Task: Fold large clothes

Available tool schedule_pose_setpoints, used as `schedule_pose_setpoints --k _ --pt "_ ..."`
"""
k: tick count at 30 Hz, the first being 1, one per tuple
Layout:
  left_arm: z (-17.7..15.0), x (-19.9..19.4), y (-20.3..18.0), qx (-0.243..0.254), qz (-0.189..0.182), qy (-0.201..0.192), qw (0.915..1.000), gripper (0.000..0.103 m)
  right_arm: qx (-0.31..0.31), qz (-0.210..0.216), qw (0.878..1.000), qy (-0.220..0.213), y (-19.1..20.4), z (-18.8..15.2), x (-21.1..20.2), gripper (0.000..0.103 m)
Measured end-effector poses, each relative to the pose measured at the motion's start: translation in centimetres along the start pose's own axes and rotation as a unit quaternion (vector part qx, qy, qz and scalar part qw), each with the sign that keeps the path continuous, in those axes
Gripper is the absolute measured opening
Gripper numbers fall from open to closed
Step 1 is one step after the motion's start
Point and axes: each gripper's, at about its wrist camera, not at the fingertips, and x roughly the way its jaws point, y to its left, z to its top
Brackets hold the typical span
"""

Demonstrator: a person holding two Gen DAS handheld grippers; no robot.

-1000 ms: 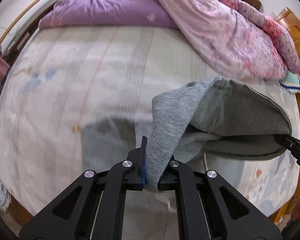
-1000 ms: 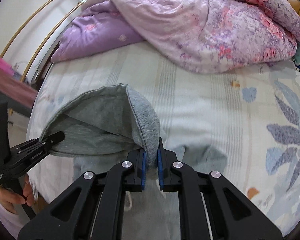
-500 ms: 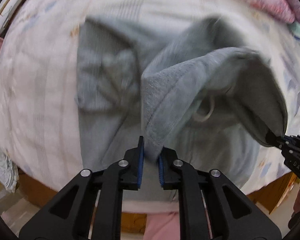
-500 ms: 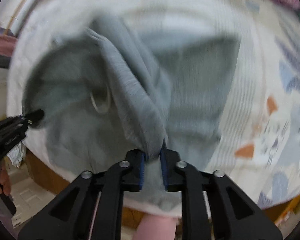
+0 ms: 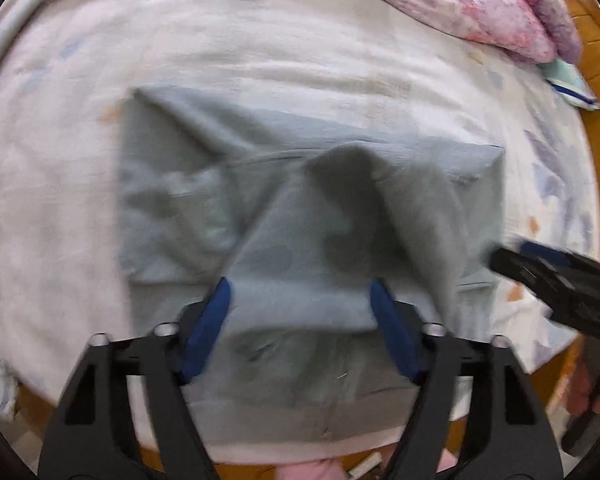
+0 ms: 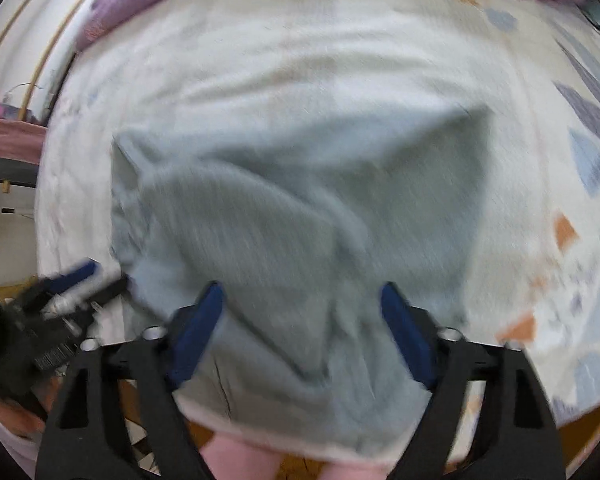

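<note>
A grey hooded sweatshirt (image 5: 308, 216) lies folded on the bed, near its front edge; it also shows in the right wrist view (image 6: 300, 232). Its hood lies flopped over the body. My left gripper (image 5: 300, 292) is open and empty just above the garment's near part. My right gripper (image 6: 300, 296) is open and empty above the same garment. The right gripper also shows at the right of the left wrist view (image 5: 540, 268), and the left gripper at the left of the right wrist view (image 6: 72, 284). Both views are blurred.
The bed (image 5: 260, 40) has a pale sheet with blue and orange leaf prints. A pink and purple quilt (image 5: 480, 4) is heaped at the far side. A wooden bed frame (image 5: 596, 60) runs along the right. A striped cloth (image 5: 572, 88) lies by it.
Both grippers were shut on the hood's edges and held it up. They carried it down onto the garment, then opened and let go. The hood now lies on the sweatshirt.
</note>
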Motion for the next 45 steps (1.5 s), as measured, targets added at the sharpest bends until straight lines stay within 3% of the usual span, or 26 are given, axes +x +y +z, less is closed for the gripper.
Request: schedule_pose_setpoints --k 1,2,5,8,12,15,17,18,19,20,22,25,30,32,33,34,35,36,37,39,42,43,45 --pt "0.2 1.7 0.0 -0.005 -0.022 0.032 0.9992 0.029 -0.006 0.019 1.000 -0.002 0.5 0.9 1.3 0.041" --pt "0.3 2.9 0.1 -0.009 -0.025 0.057 0.9980 0.025 -0.002 0.042 0.999 0.010 0.7 1.5 2.7 0.029" --pt "-0.9 6.1 0.2 0.008 -0.007 0.114 0.9935 0.017 0.036 0.081 0.994 0.063 0.7 1.6 6.4 0.020" --pt "-4.0 7.0 0.7 0.017 -0.011 0.149 0.9887 0.017 0.025 0.071 0.990 0.119 0.8 -1.8 8.0 0.018" --pt "-9.9 8.5 2.8 -0.004 0.025 0.210 0.9774 0.016 0.016 0.049 0.977 0.206 0.0 -8.5 9.7 0.016" --pt "-11.2 6.6 4.1 -0.039 0.012 0.193 0.9804 0.017 0.042 0.041 0.970 0.236 -1.7 -11.8 9.5 0.018" --pt "-10.3 4.5 4.4 -0.047 -0.001 0.161 0.9858 0.030 0.069 0.058 0.971 0.221 -2.8 -11.7 7.7 0.022" --pt "-9.2 3.2 4.6 -0.048 -0.005 0.140 0.9889 0.059 0.077 0.062 0.973 0.208 -3.3 -11.1 6.7 0.027" --pt "-7.8 1.8 4.7 -0.048 -0.004 0.111 0.9926 0.070 0.086 0.068 0.976 0.187 -3.9 -9.9 5.3 0.042" --pt "-6.1 0.5 4.8 -0.046 -0.008 0.078 0.9958 0.070 0.092 0.070 0.980 0.164 -4.4 -8.7 4.2 0.054" --pt "-2.7 -0.9 5.1 -0.045 -0.024 0.038 0.9980 0.073 0.103 0.076 0.987 0.094 -5.8 -5.1 1.5 0.054" --pt "2.5 -0.9 5.9 -0.050 -0.009 -0.010 0.9987 0.074 0.136 0.089 0.986 0.044 -8.1 -0.4 0.5 0.054" --pt "8.9 2.5 7.4 -0.098 -0.029 -0.021 0.9945 0.074 0.190 0.102 0.976 0.014 -10.9 5.7 3.0 0.054" --pt "10.4 5.3 8.5 -0.137 -0.021 0.000 0.9903 0.074 0.216 0.111 0.970 0.026 -11.8 7.2 5.7 0.057" --pt "10.4 6.4 9.5 -0.151 -0.027 0.010 0.9880 0.073 0.229 0.117 0.966 0.034 -11.9 7.3 6.7 0.057" --pt "10.8 7.4 10.0 -0.169 -0.033 0.022 0.9848 0.058 0.253 0.135 0.957 0.038 -12.3 7.6 7.5 0.054" --pt "11.1 7.8 10.3 -0.185 -0.049 0.017 0.9813 0.046 0.257 0.155 0.954 0.025 -12.2 7.8 7.4 0.035" --pt "11.3 7.6 10.2 -0.185 -0.064 0.003 0.9807 0.020 0.244 0.162 0.956 0.012 -11.7 8.1 7.1 0.024" --pt "11.7 7.1 9.9 -0.174 -0.059 -0.013 0.9828 0.015 0.211 0.142 0.967 0.004 -10.9 9.1 6.5 0.010" --pt "12.7 6.7 9.4 -0.154 -0.039 -0.016 0.9872 0.008 0.191 0.110 0.975 -0.002 -10.4 10.1 6.0 0.010" --pt "14.9 6.3 9.3 -0.156 -0.058 -0.025 0.9857 0.008 0.216 0.113 0.969 -0.036 -12.3 12.5 6.0 0.009" --pt "15.8 6.4 9.3 -0.150 -0.055 -0.033 0.9866 0.008 0.223 0.108 0.968 -0.037 -12.8 13.6 6.4 0.004" --pt "16.7 7.3 8.8 -0.141 -0.041 -0.034 0.9886 0.008 0.240 0.102 0.965 -0.038 -13.7 14.9 6.9 0.004"
